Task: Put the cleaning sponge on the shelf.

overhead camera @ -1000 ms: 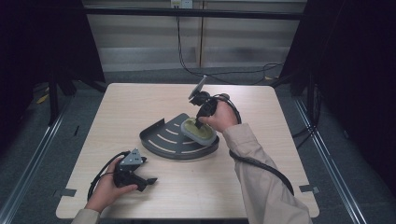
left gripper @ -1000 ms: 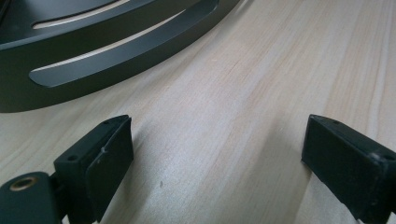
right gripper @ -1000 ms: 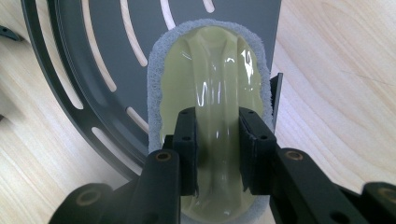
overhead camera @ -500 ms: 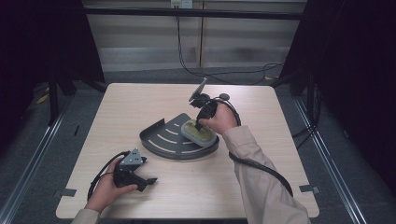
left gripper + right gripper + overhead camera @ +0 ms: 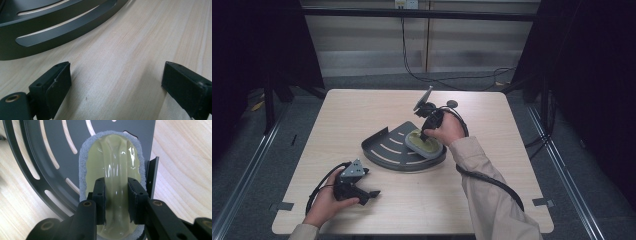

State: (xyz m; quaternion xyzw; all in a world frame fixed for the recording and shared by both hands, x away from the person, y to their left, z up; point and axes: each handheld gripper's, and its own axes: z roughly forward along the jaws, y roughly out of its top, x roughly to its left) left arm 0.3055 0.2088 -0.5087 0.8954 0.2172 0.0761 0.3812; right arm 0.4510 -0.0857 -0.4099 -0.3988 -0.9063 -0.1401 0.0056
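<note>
A dark grey quarter-round slotted tray (image 5: 387, 150) lies on the middle of the table. On its right part rests a pale green sponge with a grey felt rim (image 5: 424, 145) and a raised glossy handle ridge (image 5: 116, 165). My right gripper (image 5: 116, 202) points down at it, its jaws shut on that ridge from both sides. My left gripper (image 5: 369, 194) rests on the table near the front left, jaws wide open with bare wood between them (image 5: 115, 82). The tray's curved wall (image 5: 62, 30) lies ahead of it.
The wooden table (image 5: 512, 175) has free room at the right and back left. Cables (image 5: 492, 180) trail from both grippers. Dark frame posts and curtains stand around the table; a rail runs along the floor at left.
The right hand and the sponge have barely shifted on the tray. The left gripper has stayed in place.
</note>
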